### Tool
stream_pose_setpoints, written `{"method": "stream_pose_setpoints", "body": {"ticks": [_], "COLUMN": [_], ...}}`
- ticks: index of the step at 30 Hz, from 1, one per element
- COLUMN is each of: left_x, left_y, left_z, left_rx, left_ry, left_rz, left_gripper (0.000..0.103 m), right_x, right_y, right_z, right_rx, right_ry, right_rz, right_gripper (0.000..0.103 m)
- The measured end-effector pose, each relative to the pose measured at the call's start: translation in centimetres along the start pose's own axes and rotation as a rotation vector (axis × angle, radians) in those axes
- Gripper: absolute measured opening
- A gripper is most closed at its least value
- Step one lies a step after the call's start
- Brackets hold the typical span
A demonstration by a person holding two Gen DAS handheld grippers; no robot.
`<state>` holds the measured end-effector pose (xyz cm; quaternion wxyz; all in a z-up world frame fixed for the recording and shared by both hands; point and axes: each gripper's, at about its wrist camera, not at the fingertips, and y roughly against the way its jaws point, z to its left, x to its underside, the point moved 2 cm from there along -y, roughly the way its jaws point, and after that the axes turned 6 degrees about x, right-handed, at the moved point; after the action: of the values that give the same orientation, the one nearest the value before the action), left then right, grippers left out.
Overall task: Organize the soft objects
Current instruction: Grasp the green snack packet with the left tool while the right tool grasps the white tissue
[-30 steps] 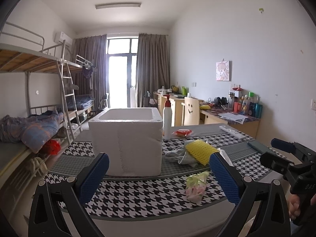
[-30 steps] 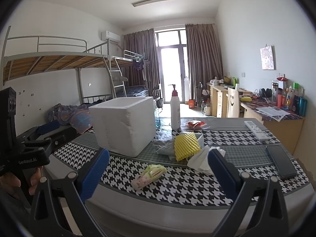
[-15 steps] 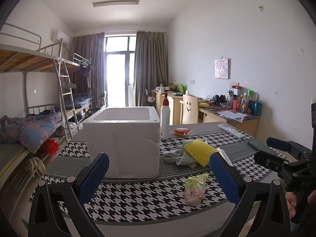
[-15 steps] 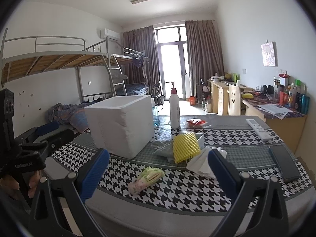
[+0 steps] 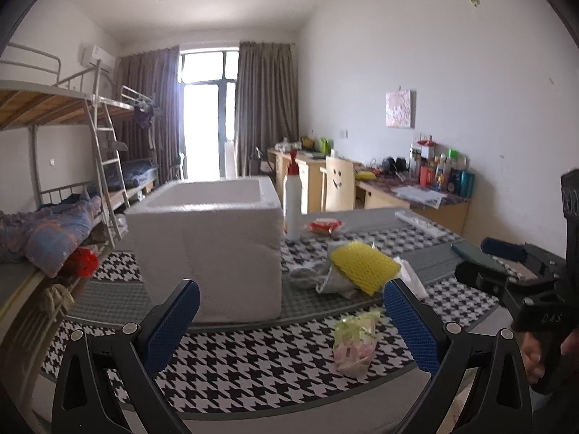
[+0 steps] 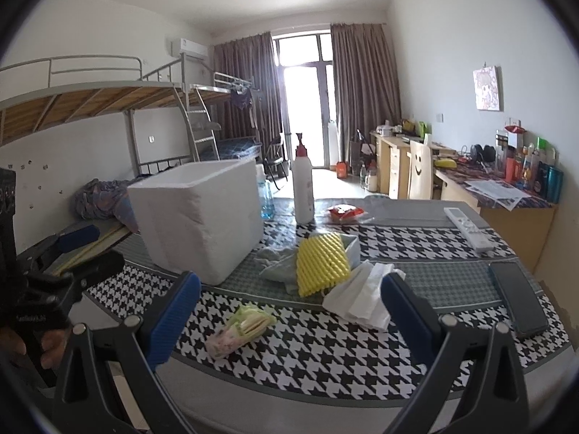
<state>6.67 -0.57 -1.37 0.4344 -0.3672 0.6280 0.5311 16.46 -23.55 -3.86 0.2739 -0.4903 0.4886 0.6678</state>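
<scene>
Entry, near to far. I hold both tools back from the table edge with nothing gripped: left gripper (image 5: 291,322) fills the lower frame of the left view, its 2 blue pads spread wide, empty; right gripper (image 6: 291,316) sits likewise in the right view, wide apart, empty, so I judge no pick has begun. Item 1, small green-and-pink packet (image 6: 240,327), lower centre, lying alone on the houndstooth table cover (image 6: 325,354); closest to me, so likely my first pick. Item 2, white tissue wad (image 6: 363,298), just right of centre, crumpled flat. Item 3, yellow foam net sleeve (image 6: 320,264), centre, propped tilted against a small pale tub (image 6: 353,249), overlapping a grey-green cloth (image 6: 277,266); these 3 soft things are heaped, so each needs a separate lift. Item 4, white foam box (image 6: 201,217), left of centre, top uncovered, presumably the place for the soft items. Not for sorting, I judge: dark phone (image 6: 517,298) at right, remote control (image 6: 468,228) beyond, pump bottle (image 6: 302,188) and red snack packet (image 6: 345,211) at the back.
</scene>
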Motion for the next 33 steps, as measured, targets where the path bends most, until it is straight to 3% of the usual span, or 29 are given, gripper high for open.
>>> {"method": "stream_pose_setpoints", "body": {"ticks": [25,33], "left_x": [3.1,4.5], "left_y": [-7.1,-9.5], "left_z": [-3.4,-4.2], "left_rx": [0.137,0.156], "left_ry": [-0.075,-0.081], "left_rz": [0.242,0.335], "left_gripper": [0.102,0.095], "right_x": [1.7,2.8], "right_y": [-5.8,-7.8], "right_z": [-3.7,-4.9], "right_rx": [0.068,0.096], "right_ry": [-0.064,-0.092], "right_rz": [0.165,0.236], "right_gripper": [0.101,0.101]}}
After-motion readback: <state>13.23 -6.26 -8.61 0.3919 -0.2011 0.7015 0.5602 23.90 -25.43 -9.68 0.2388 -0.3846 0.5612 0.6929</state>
